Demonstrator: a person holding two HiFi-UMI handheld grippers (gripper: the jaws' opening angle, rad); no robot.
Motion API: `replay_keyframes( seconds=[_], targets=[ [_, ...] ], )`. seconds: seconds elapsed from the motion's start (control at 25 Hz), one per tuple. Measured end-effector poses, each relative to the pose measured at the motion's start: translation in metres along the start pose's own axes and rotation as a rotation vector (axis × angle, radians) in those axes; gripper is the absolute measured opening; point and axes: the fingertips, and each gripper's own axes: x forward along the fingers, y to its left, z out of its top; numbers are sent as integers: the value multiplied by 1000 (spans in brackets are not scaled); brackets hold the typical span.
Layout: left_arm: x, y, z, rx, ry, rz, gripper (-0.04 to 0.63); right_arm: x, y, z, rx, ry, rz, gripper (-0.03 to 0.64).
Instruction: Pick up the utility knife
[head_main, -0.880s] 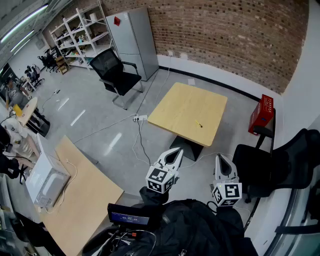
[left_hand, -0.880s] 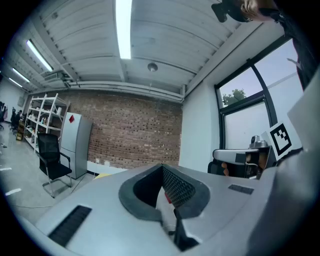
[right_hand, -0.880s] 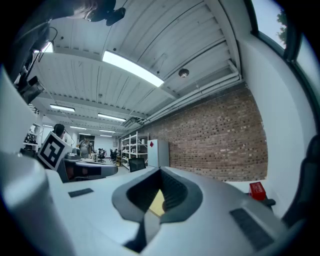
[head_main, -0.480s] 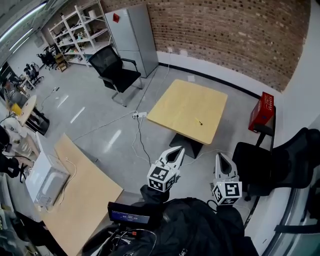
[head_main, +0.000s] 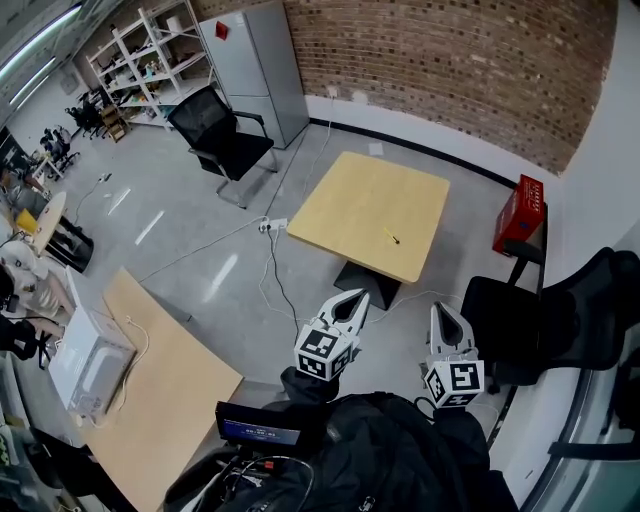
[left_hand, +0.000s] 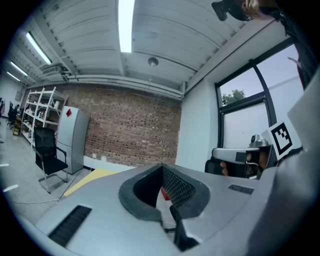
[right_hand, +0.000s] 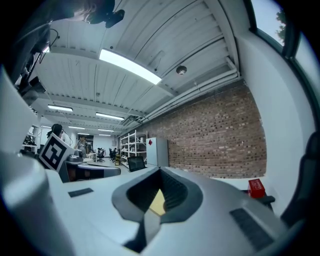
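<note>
The utility knife (head_main: 391, 237) is a small yellow-and-dark object lying near the right edge of a square wooden table (head_main: 350, 205), far ahead of me in the head view. My left gripper (head_main: 350, 298) and right gripper (head_main: 441, 314) hang over the grey floor short of the table, both pointing toward it. In the left gripper view the left gripper (left_hand: 161, 166) has its jaws meeting at the tips with nothing between them. The right gripper (right_hand: 160, 170) looks the same in its own view. The knife does not show in either gripper view.
A black office chair (head_main: 215, 135) and a grey cabinet (head_main: 255, 60) stand beyond the table at left. A red box (head_main: 520, 215) and another black chair (head_main: 545, 320) are at right. A power strip with cables (head_main: 270, 226) lies on the floor. A wooden desk (head_main: 160, 385) carries a white device (head_main: 85, 365).
The head view has shifted slightly, so the table and knife sit a little higher and further left. Both grippers keep about the same place and stay shut.
</note>
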Motion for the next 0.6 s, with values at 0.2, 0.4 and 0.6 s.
replay_keyframes(
  seconds=[0.2, 0.4, 0.6],
  targets=[
    [11, -9, -6, -5, 9, -1, 0, -1, -11, -6, 8, 5, 0, 3],
    [14, -18, -12, -15, 13, 17, 0, -7, -14, -10, 3, 20, 31, 3],
    [18, -32, -24, -26, 25, 39, 0, -16, -19, -19, 4, 45, 71, 3]
  ],
)
